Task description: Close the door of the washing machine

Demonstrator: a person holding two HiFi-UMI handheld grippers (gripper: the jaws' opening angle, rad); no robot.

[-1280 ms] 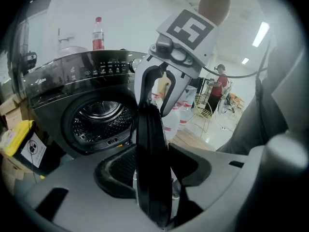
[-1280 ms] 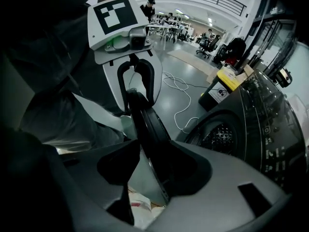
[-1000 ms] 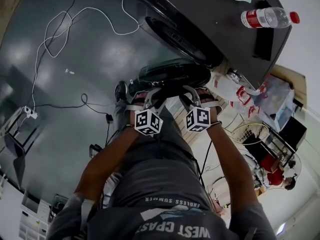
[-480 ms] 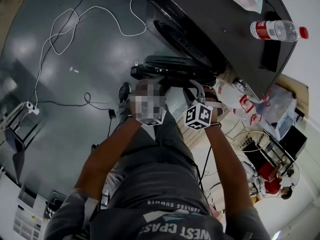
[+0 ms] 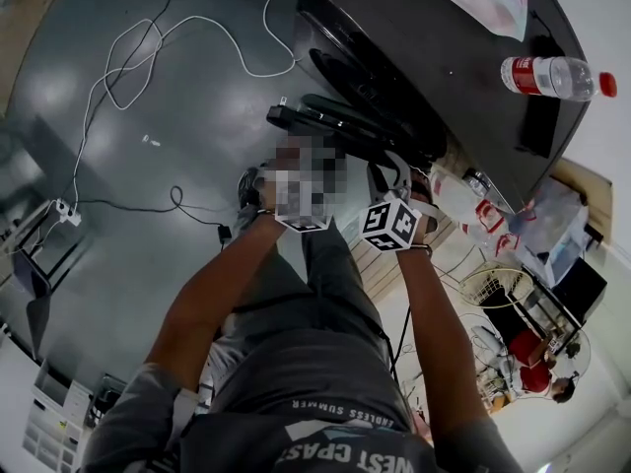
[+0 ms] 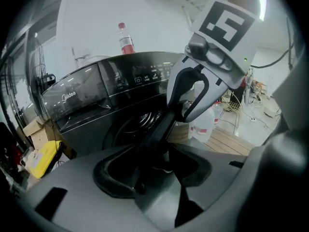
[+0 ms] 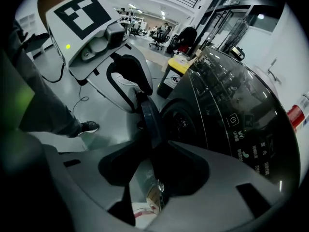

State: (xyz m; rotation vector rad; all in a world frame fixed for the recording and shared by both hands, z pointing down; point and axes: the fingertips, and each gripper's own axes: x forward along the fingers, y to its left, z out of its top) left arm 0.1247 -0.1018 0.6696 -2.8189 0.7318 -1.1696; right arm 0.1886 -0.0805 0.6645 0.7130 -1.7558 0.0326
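floor (image 5: 148, 97): grey; a white cable (image 5: 128, 47) is looped across it.
washing machine (image 5: 444, 57): dark, front-loading, seen at the upper right of the head view; a bottle (image 5: 557, 75) with a red label is laid on its top.
door (image 5: 345, 121): round, dark, swung partly out from the drum opening.
left gripper (image 7: 135, 88): set on the door's rim; jaws opening, the rim kept between them.
right gripper (image 6: 188, 105): set on the same rim, just beside the left gripper; jaws clamped on the rim.
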